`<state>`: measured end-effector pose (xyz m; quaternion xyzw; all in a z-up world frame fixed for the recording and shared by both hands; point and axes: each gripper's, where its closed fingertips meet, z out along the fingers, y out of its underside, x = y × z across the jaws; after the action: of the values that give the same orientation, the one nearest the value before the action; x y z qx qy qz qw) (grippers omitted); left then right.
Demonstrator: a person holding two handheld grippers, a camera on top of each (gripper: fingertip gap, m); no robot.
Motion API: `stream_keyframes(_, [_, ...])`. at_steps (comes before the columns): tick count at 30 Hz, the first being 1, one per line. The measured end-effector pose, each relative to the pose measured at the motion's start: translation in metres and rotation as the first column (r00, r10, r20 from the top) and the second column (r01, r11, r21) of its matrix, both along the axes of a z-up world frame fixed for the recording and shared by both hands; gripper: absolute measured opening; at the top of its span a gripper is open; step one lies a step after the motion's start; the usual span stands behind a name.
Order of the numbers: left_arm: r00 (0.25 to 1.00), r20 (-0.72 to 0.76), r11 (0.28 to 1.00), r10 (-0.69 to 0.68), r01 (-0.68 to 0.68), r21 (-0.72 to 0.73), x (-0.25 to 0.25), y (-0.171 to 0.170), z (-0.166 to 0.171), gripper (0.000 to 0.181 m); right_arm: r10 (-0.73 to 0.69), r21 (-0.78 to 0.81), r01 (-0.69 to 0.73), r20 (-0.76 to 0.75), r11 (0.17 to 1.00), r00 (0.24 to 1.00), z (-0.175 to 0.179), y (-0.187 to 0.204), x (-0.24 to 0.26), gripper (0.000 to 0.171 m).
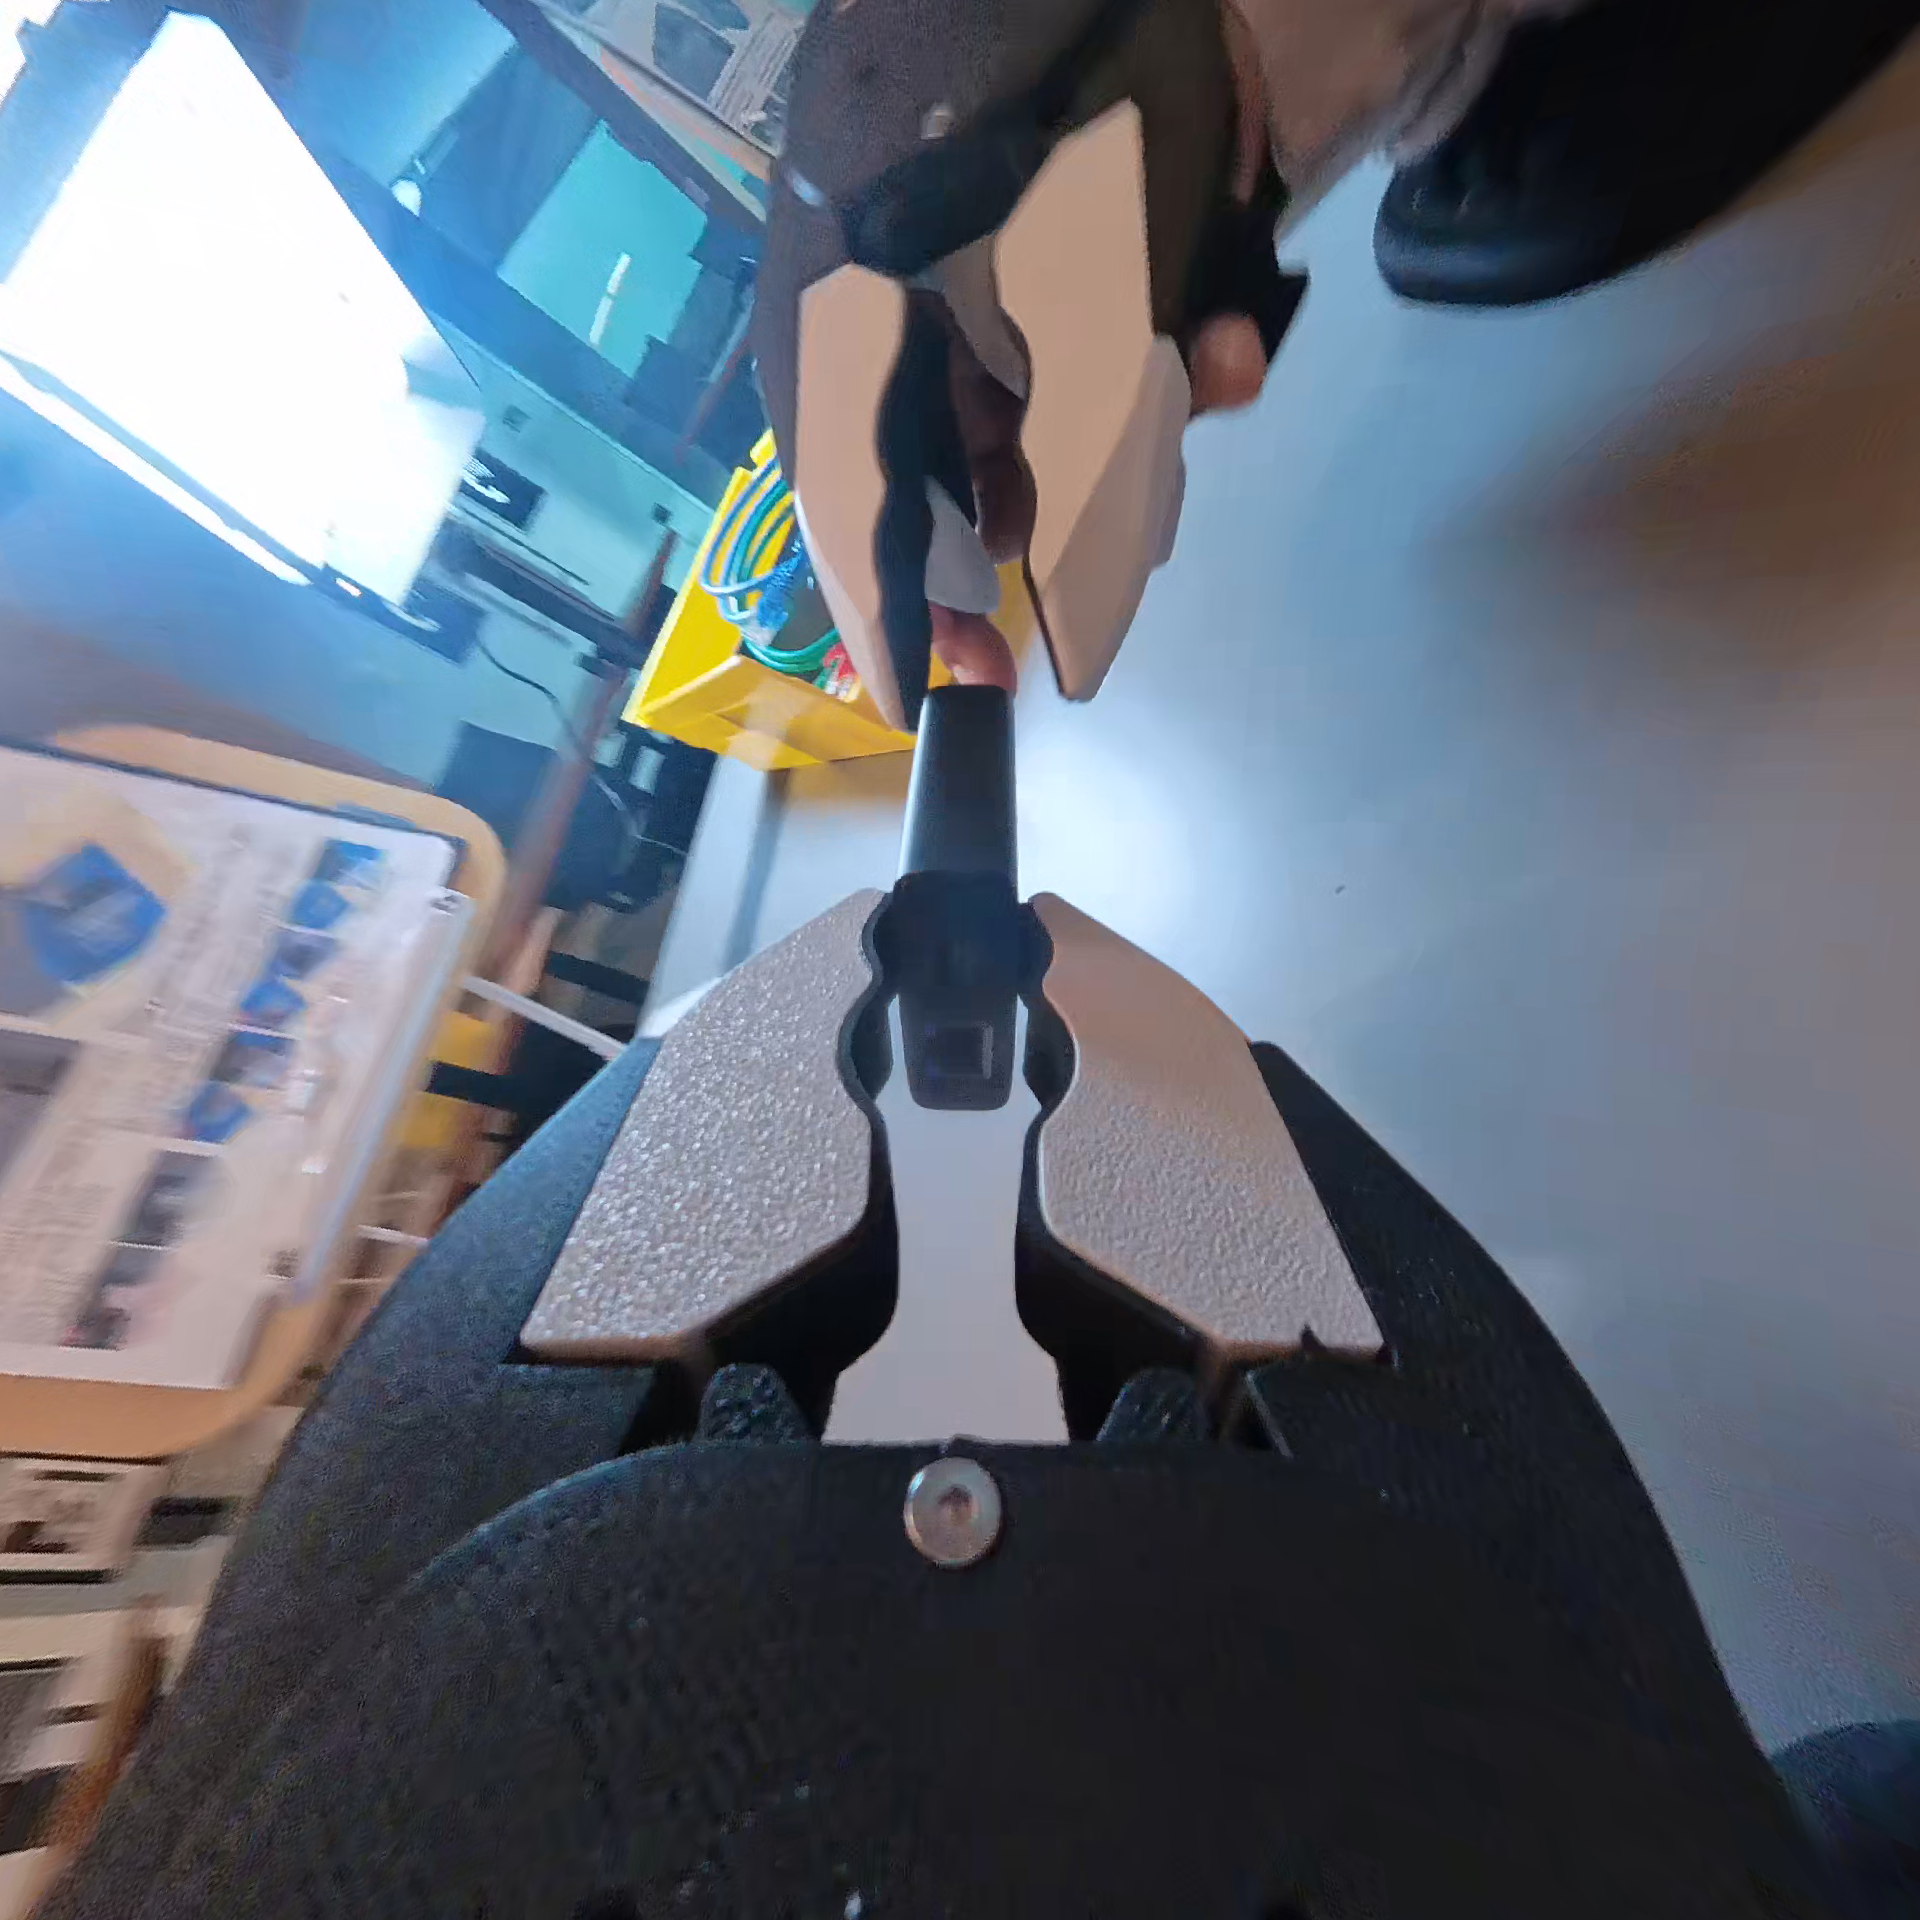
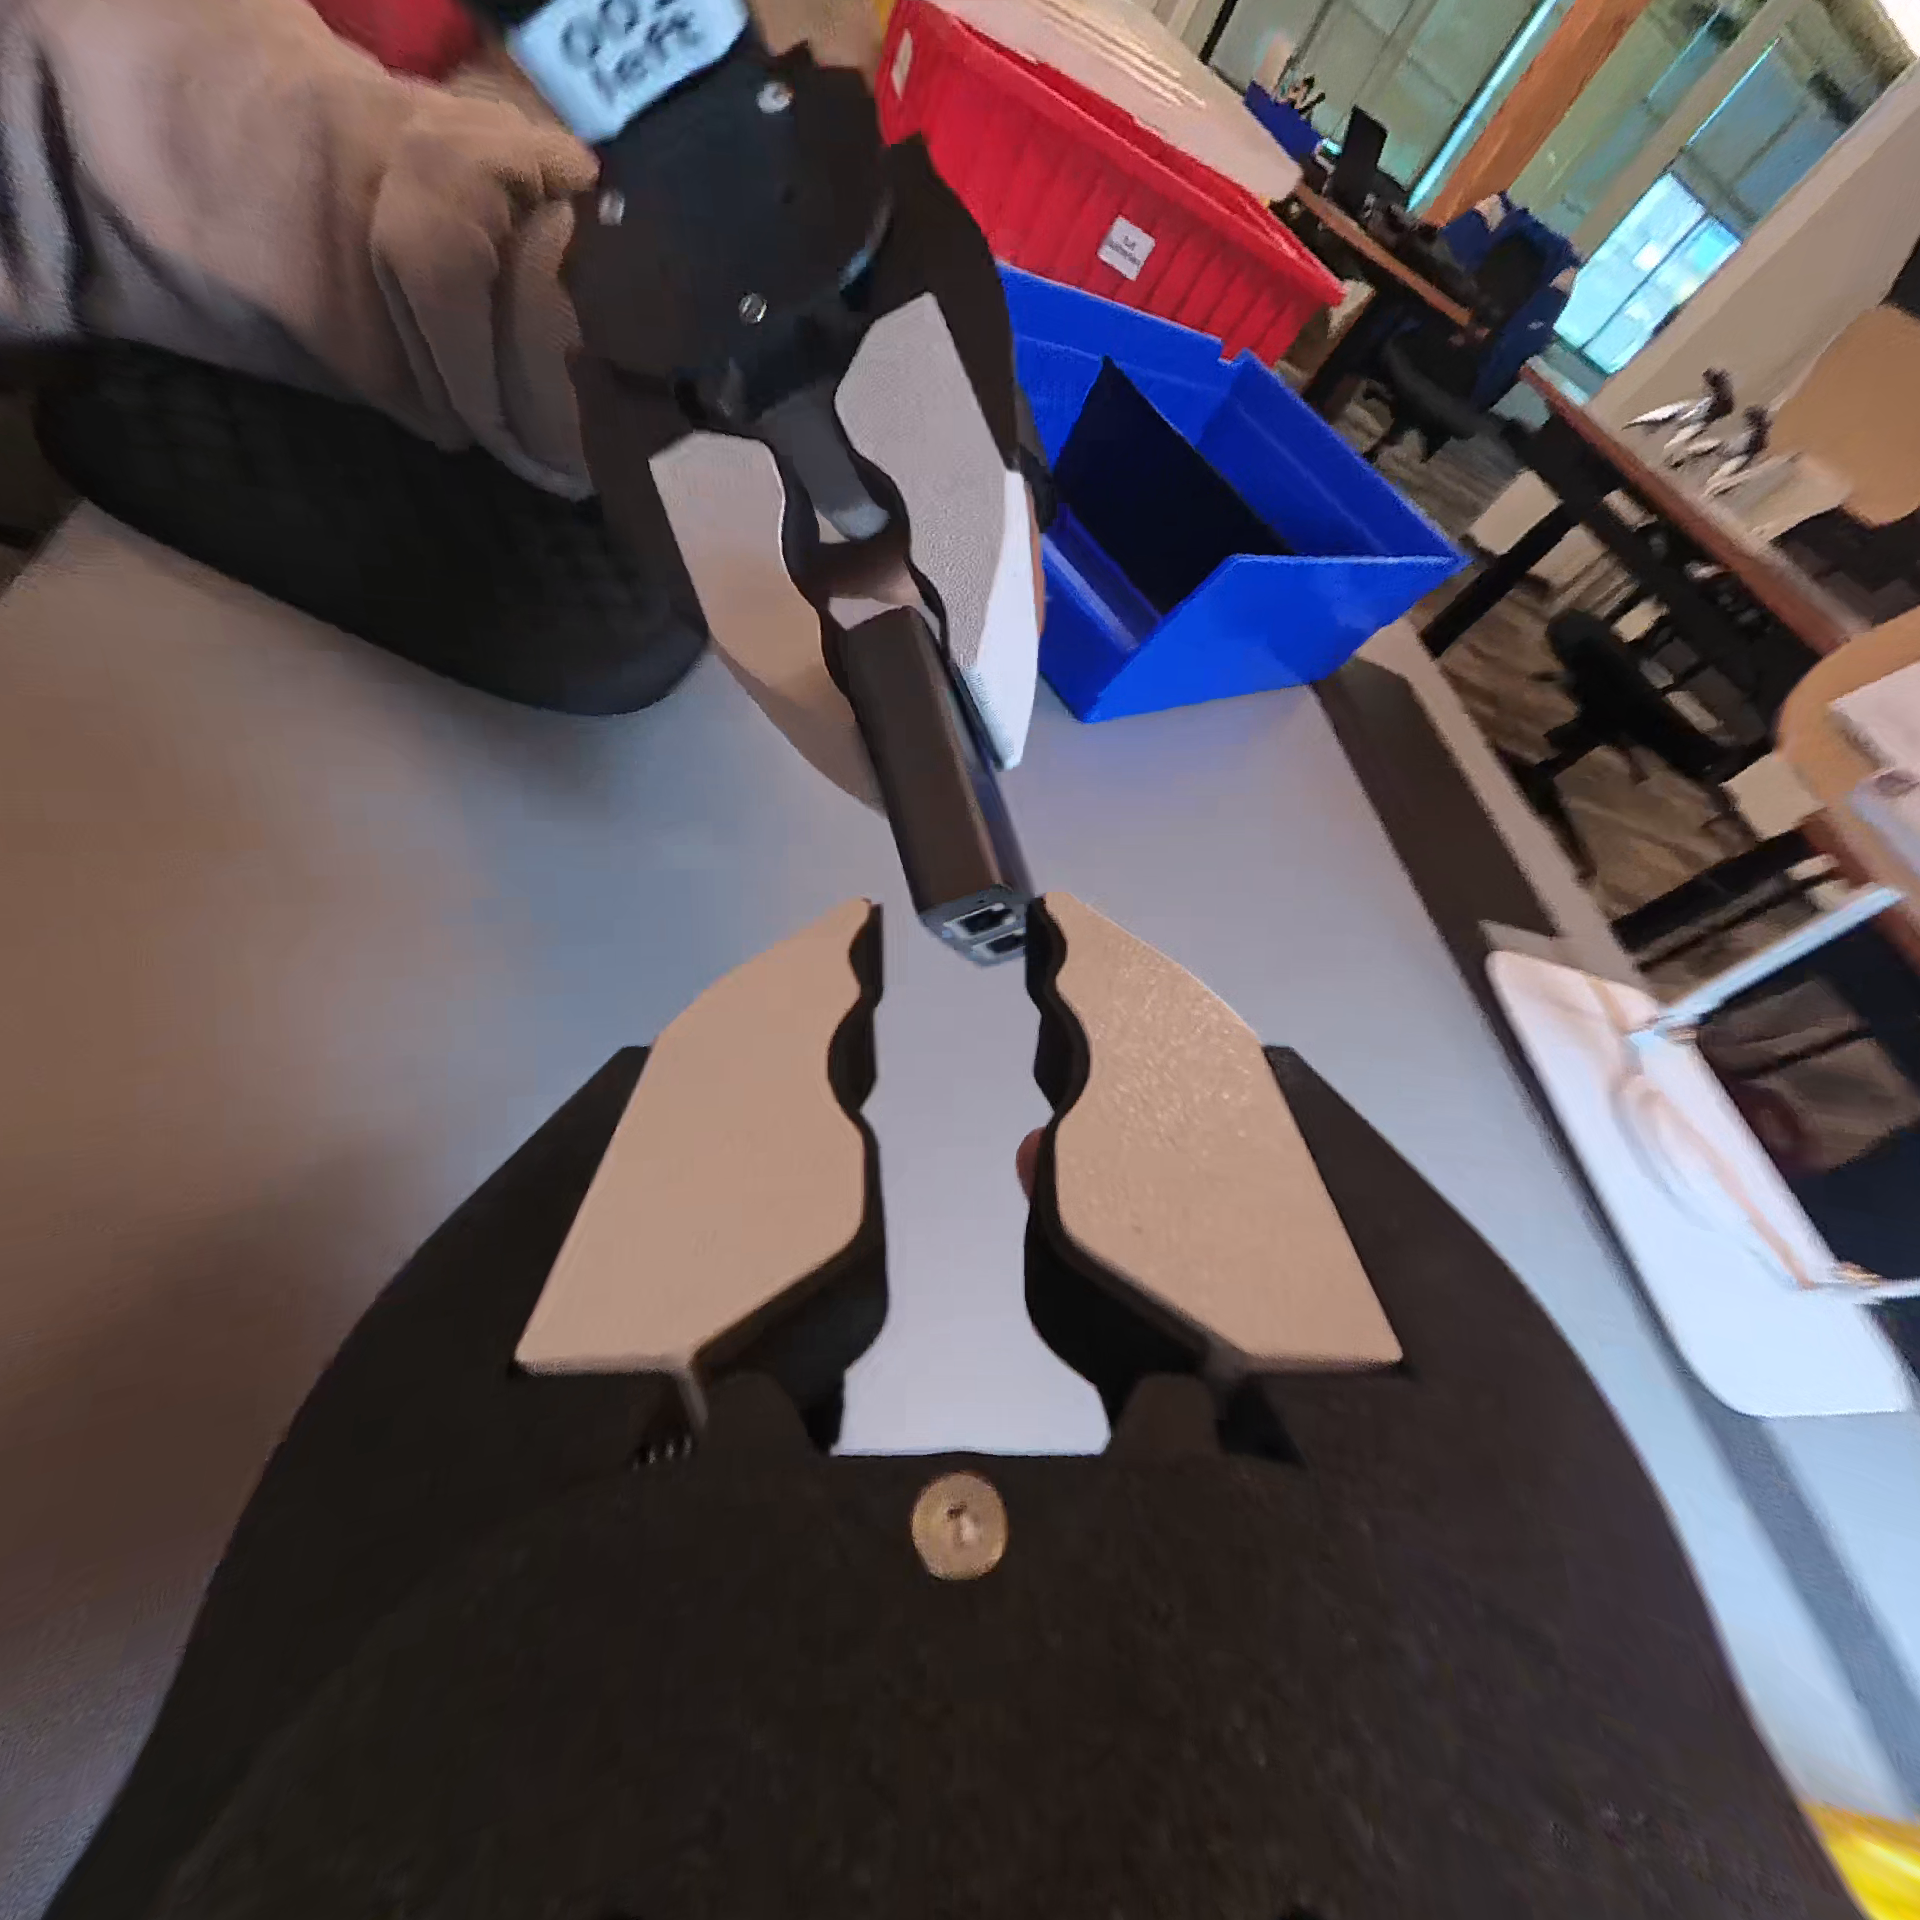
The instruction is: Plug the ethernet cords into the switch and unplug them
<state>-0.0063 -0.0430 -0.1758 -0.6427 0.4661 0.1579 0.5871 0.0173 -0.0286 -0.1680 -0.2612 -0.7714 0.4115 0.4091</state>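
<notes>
The black switch [image 1: 956,935] is pinched in the left gripper [image 1: 956,925] above the table [image 1: 1507,831]. The right gripper [image 2: 956,925] is spread, empty. Cords [image 1: 764,582] are seen in the yellow bin [image 1: 727,696]; nothing is judged plugged yet.

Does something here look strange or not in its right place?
Yes. The switch hangs in the air above the table, clamped in the left claw, with no cord plugged in. The cords lie in the yellow bin.
</notes>
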Motion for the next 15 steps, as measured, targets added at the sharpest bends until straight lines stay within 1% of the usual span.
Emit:
stream_keyframes(2, [0.991,-0.137,0.997,-0.002,0.012,0.071,0.003,-0.002,0.0,0.021,0.035,-0.125,-0.025,0.083,0.992,0.996,0.0,-0.003,0.003,0.042])
stream_keyframes(4, [0.969,-0.247,0.992,-0.015,0.046,0.121,0.011,-0.004,-0.003,0.021,0.062,-0.207,-0.032,0.141,0.978,0.988,-0.004,-0.002,0.004,0.055])
stream_keyframes(8, [0.928,-0.367,0.984,-0.064,0.12,0.132,0.029,-0.009,-0.012,0.021,0.142,-0.292,-0.062,0.259,0.954,0.955,-0.023,-0.008,0.009,0.075])
stream_keyframes(10, [0.911,-0.399,0.978,-0.106,0.168,0.124,0.04,-0.013,-0.016,0.021,0.192,-0.305,-0.097,0.3,0.948,0.935,-0.028,-0.016,0.014,0.079])
stream_keyframes(12, [0.895,-0.423,0.971,-0.142,0.209,0.118,0.052,-0.017,-0.02,0.021,0.228,-0.28,-0.134,0.336,0.951,0.914,-0.034,-0.024,0.017,0.079])
stream_keyframes(15, [0.845,-0.511,0.962,-0.161,0.25,0.111,0.063,-0.019,-0.029,0.021,0.305,-0.248,-0.212,0.437,0.945,0.846,-0.05,-0.039,0.031,0.072])
